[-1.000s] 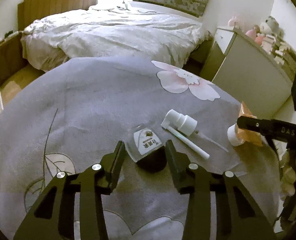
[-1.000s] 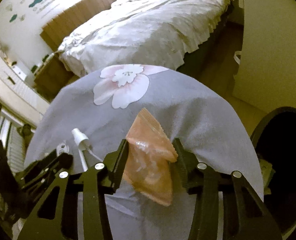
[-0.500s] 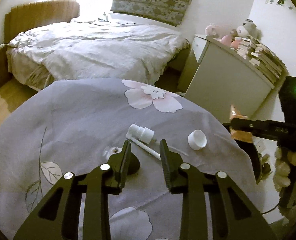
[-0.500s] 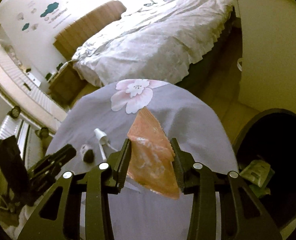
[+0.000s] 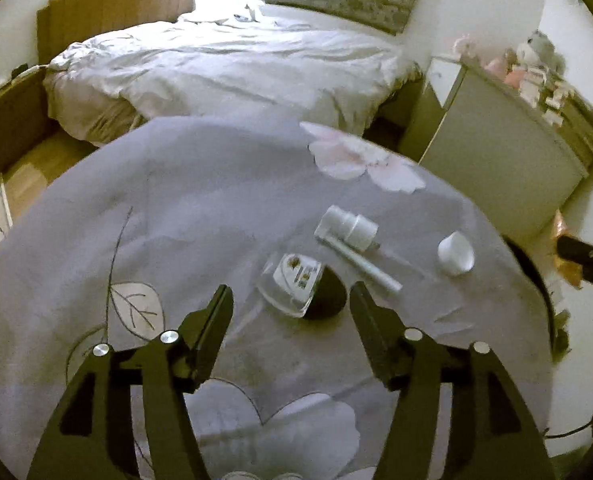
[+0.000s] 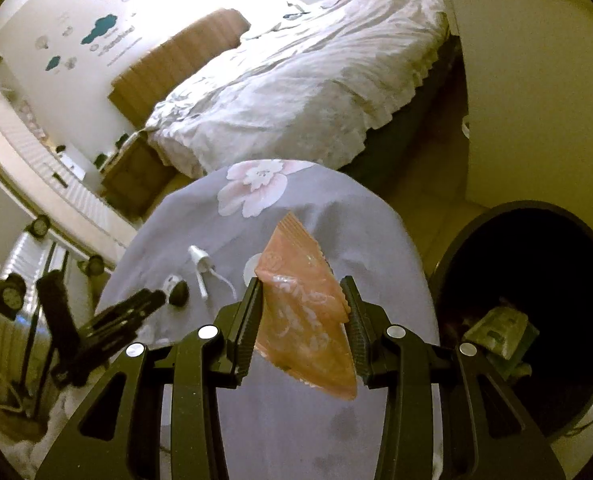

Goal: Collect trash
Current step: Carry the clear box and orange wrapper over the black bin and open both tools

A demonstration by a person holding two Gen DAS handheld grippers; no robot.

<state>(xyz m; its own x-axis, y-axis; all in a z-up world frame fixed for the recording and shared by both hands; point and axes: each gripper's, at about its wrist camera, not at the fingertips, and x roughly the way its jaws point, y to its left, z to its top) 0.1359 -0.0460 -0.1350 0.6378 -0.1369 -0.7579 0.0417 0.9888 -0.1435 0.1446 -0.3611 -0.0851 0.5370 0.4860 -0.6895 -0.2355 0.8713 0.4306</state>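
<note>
My left claw (image 5: 290, 300) points down at the tabletop (image 5: 176, 208). Its jaws are opening wide, with nothing in them. The small bottle (image 5: 300, 284) lies just past the tips, not touched. To its right lie the spray top (image 5: 348, 232) and the white cap (image 5: 455, 253). So 3 bits of trash are still left here, I think.

My right claw (image 6: 302, 312) is squeezed on the orange wrapper (image 6: 304, 312) and holds it up above the tabletop's right edge. The black bin (image 6: 536, 280) stands on the floor just to the right. Some trash (image 6: 496, 332) is already in it. The wrapper is not over the bin yet.
</note>
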